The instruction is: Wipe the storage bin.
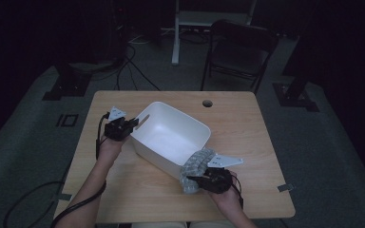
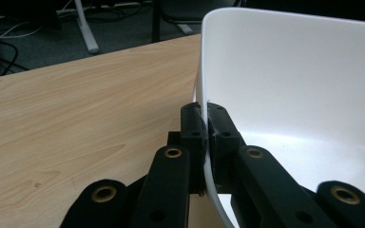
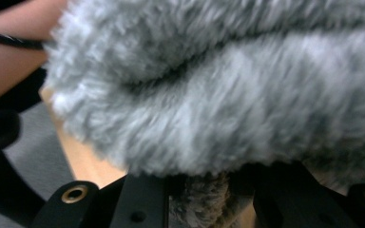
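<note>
The white plastic bin (image 1: 171, 137) sits near the centre of the wooden table (image 1: 247, 142), set at an angle to the table edges. The left gripper (image 1: 132, 124) clamps the bin's left end wall beside the handle slot, one jaw inside and one outside, pads pressed against the thin rim. The right gripper (image 1: 200, 179) grips a grey fluffy ribbed item (image 1: 196, 166), which lies against the bin's near corner. A dark folding chair (image 1: 240, 47) stands beyond the table.
</note>
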`<state>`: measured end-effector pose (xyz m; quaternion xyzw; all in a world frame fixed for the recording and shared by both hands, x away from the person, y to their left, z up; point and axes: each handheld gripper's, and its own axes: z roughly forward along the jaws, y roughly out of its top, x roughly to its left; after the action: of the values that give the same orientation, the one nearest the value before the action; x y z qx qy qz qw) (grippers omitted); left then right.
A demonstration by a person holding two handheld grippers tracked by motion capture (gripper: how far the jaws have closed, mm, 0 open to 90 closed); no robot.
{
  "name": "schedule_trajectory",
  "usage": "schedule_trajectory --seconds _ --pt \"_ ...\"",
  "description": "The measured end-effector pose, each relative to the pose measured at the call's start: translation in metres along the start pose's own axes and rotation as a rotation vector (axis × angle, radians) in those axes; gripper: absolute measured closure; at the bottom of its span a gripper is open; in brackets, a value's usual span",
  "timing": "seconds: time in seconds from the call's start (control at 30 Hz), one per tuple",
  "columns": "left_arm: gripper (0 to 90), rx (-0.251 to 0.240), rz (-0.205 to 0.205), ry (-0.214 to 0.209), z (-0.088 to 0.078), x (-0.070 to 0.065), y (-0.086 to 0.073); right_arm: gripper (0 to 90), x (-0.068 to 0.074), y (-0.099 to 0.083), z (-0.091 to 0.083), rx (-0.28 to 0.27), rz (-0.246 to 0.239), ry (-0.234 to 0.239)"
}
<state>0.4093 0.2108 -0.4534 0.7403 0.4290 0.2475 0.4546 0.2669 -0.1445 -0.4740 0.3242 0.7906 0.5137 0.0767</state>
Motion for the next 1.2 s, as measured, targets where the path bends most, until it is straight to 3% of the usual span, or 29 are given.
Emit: schedule_trajectory --seconds 0.07,0.13,0.23,0.37,0.5,0.6,0.7,0.77,0.83,0.9,1.03,1.13,1.2 --pt "86.7 -0.004 0.007 -0.003 -0.001 0.000 -0.001 73.2 -0.001 0.000 0.002 0.010 -0.029 -0.040" --pt "86.2 -0.004 0.013 -0.005 -0.001 0.000 -0.001 73.3 -0.005 -0.003 0.005 0.024 -0.012 -0.044" --pt "85.9 -0.007 0.016 0.001 -0.001 -0.001 -0.001 73.2 -0.007 -0.007 0.012 0.061 -0.029 -0.080" --pt "85.8 -0.003 0.025 0.005 -0.001 -0.002 -0.001 73.2 -0.017 -0.015 0.023 0.107 -0.003 -0.091" --pt "85.0 0.002 0.031 0.007 0.000 -0.002 0.001 73.1 -0.030 -0.026 0.037 0.164 0.038 -0.093" --pt "84.8 0.005 0.032 0.013 0.000 -0.002 0.002 72.9 -0.043 -0.034 0.046 0.201 0.081 -0.069" --pt "84.4 0.006 0.022 0.020 0.001 -0.002 0.002 72.9 -0.051 -0.037 0.048 0.209 0.110 -0.043" --pt "84.6 0.002 0.014 0.030 0.002 -0.003 0.002 73.0 -0.051 -0.035 0.044 0.213 0.103 -0.035" --pt "84.8 0.003 0.011 0.037 0.003 -0.003 0.003 73.0 -0.054 -0.032 0.036 0.192 0.097 -0.039" --pt "84.8 0.004 0.009 0.040 0.003 -0.004 0.003 73.1 -0.060 -0.027 0.024 0.156 0.107 -0.075" --pt "85.1 0.006 0.007 0.047 0.004 -0.005 0.003 73.1 -0.070 -0.008 -0.006 0.020 0.133 -0.107" --pt "85.2 0.005 0.009 0.045 0.005 -0.005 0.004 73.1 -0.068 0.010 -0.022 -0.076 0.113 -0.107" --pt "85.2 0.003 0.009 0.037 0.005 -0.005 0.004 73.1 -0.065 0.019 -0.025 -0.103 0.088 -0.114"
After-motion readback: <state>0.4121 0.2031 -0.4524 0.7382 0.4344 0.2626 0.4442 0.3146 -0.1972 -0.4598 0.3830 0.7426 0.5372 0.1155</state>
